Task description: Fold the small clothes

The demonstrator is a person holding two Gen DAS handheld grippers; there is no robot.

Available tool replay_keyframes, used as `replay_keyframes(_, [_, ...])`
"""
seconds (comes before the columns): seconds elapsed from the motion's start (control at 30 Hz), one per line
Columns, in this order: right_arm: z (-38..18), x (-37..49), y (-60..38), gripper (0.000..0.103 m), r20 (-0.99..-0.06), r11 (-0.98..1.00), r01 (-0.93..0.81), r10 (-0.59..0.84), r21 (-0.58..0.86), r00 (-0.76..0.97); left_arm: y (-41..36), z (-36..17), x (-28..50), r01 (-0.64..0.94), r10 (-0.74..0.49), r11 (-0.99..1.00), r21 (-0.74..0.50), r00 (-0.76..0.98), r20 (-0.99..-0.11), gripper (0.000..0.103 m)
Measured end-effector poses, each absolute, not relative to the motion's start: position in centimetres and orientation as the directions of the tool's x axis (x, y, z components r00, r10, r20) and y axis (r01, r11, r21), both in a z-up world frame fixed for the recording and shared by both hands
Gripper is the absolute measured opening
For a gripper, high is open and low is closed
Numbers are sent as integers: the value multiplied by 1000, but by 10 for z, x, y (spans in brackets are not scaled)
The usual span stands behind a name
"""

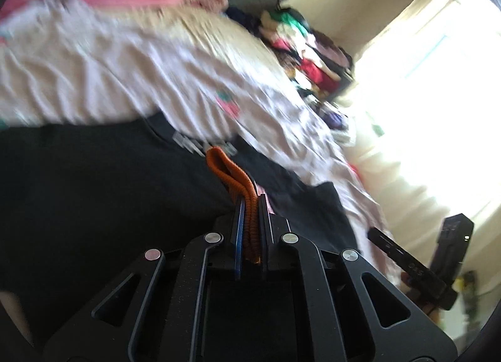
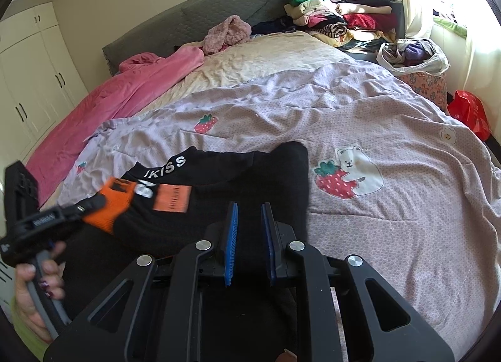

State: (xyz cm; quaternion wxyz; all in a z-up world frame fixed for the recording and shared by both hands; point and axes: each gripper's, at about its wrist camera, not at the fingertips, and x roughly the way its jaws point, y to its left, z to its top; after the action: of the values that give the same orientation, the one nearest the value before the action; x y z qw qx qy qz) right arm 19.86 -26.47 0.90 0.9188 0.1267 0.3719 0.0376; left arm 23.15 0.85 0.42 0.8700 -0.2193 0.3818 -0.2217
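The orange ribbed cuff [image 1: 233, 175] of a black garment [image 2: 225, 180] is clamped between the closed jaws of the left gripper [image 1: 250, 205]. The garment is spread on the lilac bedspread [image 2: 391, 130]. The right gripper [image 2: 249, 208] is held over it, slightly parted, gripping nothing

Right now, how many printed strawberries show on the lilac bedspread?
3: one red printed strawberry mid-bed, one hugged by the white bear, one small near the pink blanket. The black garment may hide others.
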Motion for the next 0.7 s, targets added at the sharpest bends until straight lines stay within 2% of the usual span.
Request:
replay_keyframes(0.23, [4, 206, -242, 15, -687, 970, -9, 180, 244, 704, 59, 17, 213, 147, -457, 847, -510, 691, -560, 0])
replay_keyframes(0.53, [6, 211, -222, 15, -699, 977, -38, 176, 209, 693, 79, -3, 219, 74, -414, 868, -491, 656, -632, 1])
replay_keyframes(0.57, [6, 210, -221, 15, -698, 977, -38, 175, 208, 694, 80, -7, 221, 67, -406, 873, -484, 650, -643, 8])
replay_keyframes(0.6, [6, 209, -221, 15, -697, 977, -38, 175, 208, 695, 81, -14, 224, 56, -402, 875, -481, 637, -658, 21])
replay_keyframes(0.7, [5, 208, -222, 15, -699, 977, -31, 172, 210, 694, 79, -34, 232, 28, -418, 866, -500, 589, -692, 36])
